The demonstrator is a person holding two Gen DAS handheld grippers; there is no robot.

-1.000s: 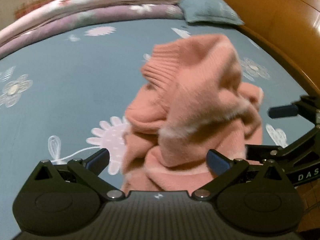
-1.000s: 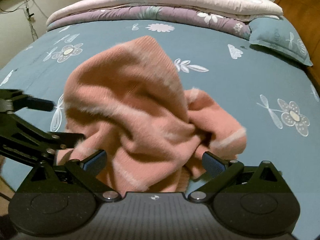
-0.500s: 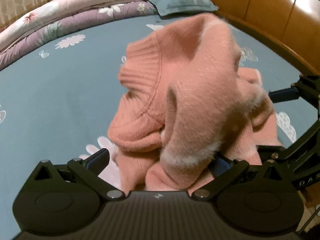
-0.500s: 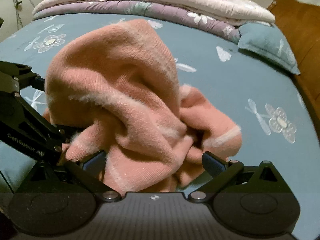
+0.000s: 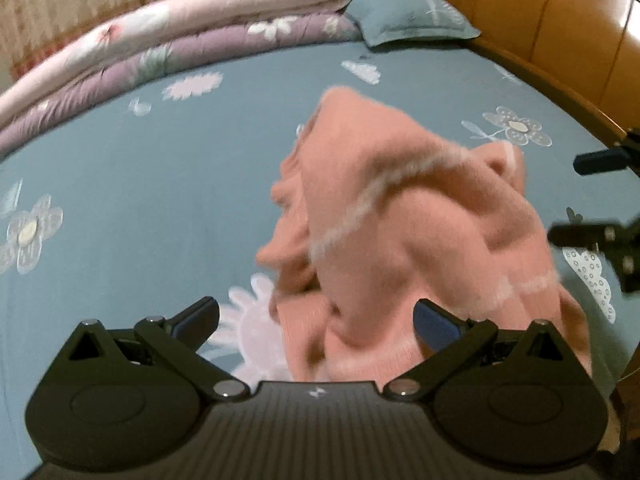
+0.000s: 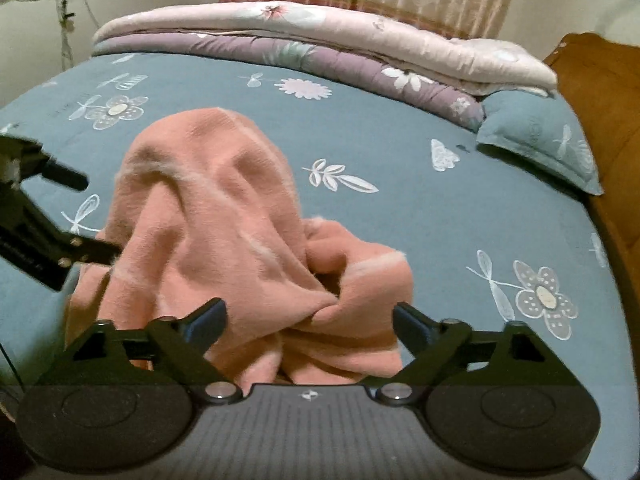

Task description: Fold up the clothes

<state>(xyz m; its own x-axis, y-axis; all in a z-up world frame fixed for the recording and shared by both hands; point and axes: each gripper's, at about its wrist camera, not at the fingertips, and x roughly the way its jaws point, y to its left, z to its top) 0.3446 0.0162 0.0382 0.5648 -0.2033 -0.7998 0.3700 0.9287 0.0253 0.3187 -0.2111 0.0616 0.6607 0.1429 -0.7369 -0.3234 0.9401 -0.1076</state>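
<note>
Pink knit sweater (image 6: 224, 240) with pale stripes, heaped in a crumpled mound on the blue flowered bedsheet (image 6: 420, 220), near the bed's near edge. Between both grippers, its folds bulging up between each pair of fingers. Right gripper (image 6: 308, 322) spread wide, jaws just closing a little, pads not pressing the knit. Left gripper (image 5: 316, 320) likewise wide, fabric loose between its fingers, view blurred. Beyond: 2 folded quilts (image 6: 320, 44) stacked along the far side, a blue pillow (image 6: 540, 136) beside them, wooden headboard (image 5: 560, 20) at the right.
</note>
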